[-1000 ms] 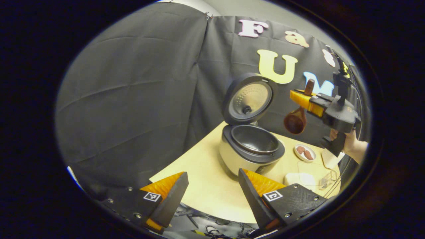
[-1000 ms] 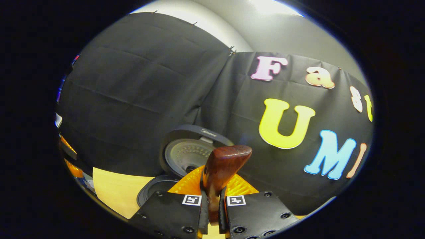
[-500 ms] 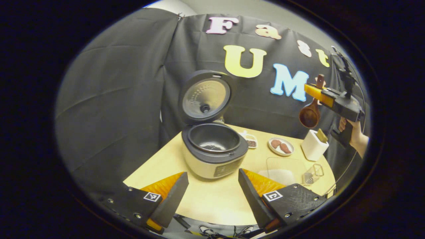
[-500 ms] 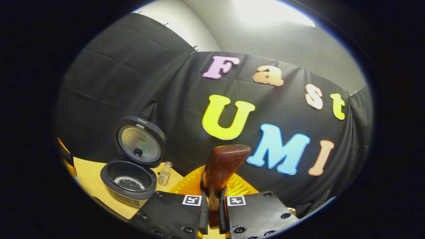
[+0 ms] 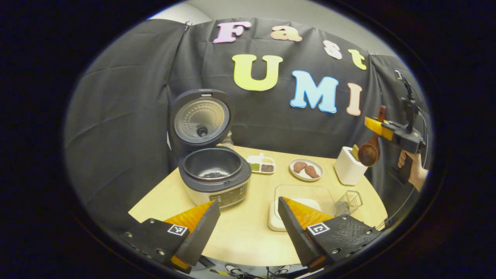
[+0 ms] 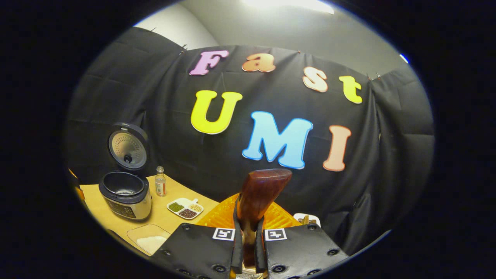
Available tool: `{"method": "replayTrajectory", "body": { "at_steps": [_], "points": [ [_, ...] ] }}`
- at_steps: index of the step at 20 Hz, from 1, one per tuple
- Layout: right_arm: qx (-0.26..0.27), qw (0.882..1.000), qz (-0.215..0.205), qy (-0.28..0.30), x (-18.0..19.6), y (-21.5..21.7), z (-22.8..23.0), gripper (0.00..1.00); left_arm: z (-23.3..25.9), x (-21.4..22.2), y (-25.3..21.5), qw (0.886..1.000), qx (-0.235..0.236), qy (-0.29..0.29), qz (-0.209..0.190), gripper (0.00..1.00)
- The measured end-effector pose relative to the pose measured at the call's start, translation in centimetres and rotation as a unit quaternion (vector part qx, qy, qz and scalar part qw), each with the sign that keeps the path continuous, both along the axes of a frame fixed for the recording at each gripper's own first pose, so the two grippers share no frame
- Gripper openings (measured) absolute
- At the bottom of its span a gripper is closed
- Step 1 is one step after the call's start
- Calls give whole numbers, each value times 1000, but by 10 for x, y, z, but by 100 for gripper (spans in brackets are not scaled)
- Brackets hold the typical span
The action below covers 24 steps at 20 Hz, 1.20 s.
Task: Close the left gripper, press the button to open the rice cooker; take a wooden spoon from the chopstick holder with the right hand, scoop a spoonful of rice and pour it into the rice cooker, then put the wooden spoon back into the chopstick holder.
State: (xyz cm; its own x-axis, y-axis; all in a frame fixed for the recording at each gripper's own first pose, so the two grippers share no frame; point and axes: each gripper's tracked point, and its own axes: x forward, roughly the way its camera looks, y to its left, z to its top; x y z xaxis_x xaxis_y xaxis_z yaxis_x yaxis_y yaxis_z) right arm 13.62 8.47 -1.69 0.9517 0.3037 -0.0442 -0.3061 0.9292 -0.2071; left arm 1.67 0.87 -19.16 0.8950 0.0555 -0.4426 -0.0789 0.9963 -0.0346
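Wooden spoon (image 5: 370, 145) sits clamped by its handle in right tool (image 5: 374, 126), bowl down, just above the chopstick holder (image 5: 348, 166). Lower it straight, bowl first, and release only once it's seated. Left tool (image 5: 248, 226) hangs wide open and empty over the worktop (image 5: 248, 240); rice cooker (image 5: 211, 162) lid up

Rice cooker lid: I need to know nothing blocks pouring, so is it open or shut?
Open: the rice cooker lid stands raised behind the exposed inner pot.
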Motion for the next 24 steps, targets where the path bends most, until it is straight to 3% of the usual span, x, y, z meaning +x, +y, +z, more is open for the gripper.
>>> {"method": "replayTrajectory", "body": {
  "at_steps": [6,12,23,24],
  "points": [
    [78,992,-19,100,4,-48,-69,10,-3,-15,-37,1000,-6,11,24,95],
    [207,958,-52,189,8,-65,-136,14,-3,-37,-38,998,9,14,61,95],
    [240,926,-119,264,27,-74,-204,18,-19,-59,9,992,1,32,118,95],
    [240,923,-126,272,24,-73,-209,22,-20,-56,15,992,-2,33,121,94]
  ]
}}
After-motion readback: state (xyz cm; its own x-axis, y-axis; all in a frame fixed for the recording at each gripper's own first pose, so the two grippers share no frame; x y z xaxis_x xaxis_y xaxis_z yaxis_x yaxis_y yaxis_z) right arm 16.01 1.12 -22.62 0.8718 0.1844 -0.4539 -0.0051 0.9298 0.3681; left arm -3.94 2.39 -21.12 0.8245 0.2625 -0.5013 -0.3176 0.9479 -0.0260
